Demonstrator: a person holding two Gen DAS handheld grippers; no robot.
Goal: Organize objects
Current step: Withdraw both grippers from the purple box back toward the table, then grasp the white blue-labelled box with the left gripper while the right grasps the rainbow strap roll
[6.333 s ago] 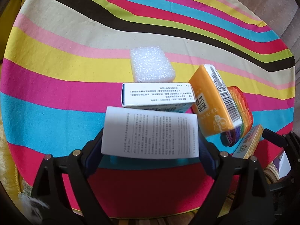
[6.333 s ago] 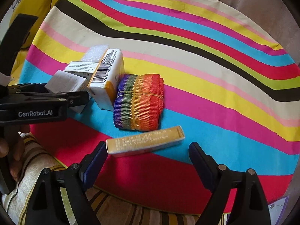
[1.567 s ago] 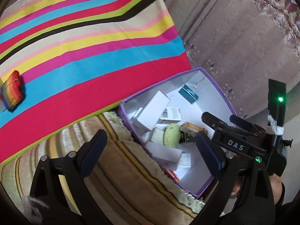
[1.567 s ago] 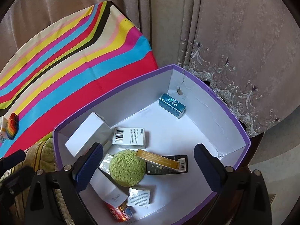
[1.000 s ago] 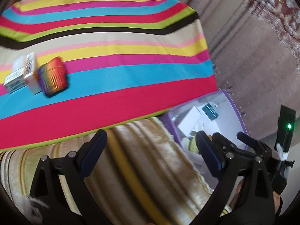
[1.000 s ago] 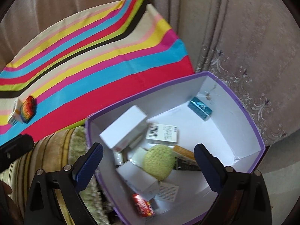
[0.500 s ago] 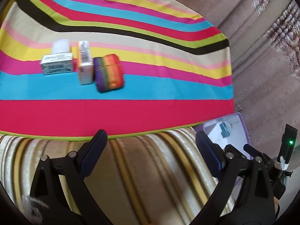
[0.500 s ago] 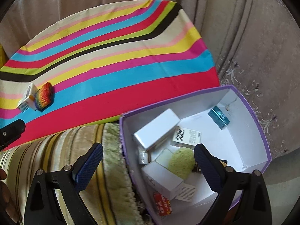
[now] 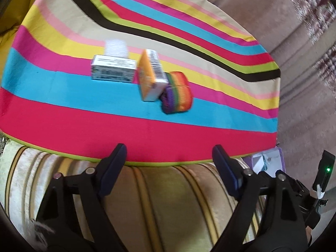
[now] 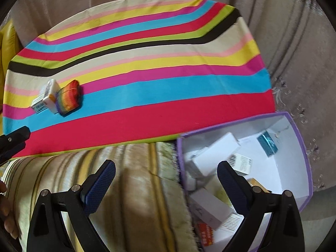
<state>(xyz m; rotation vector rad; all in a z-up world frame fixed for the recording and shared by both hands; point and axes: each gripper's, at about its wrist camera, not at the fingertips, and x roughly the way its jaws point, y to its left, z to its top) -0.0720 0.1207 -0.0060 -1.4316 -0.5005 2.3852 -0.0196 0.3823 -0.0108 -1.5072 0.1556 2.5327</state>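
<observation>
Both downward views (shared striped cloth [image 9: 147, 130])

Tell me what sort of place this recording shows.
Probably a home living room: a striped cloth spread over a gold-striped sofa, patterned curtains behind, and a purple box of small household cartons beside it.

Taupe embroidered curtains [image 10: 298, 67] hang behind the striped cloth [image 10: 147, 67]; a gold-striped sofa [image 10: 136, 189] lies below it.
</observation>
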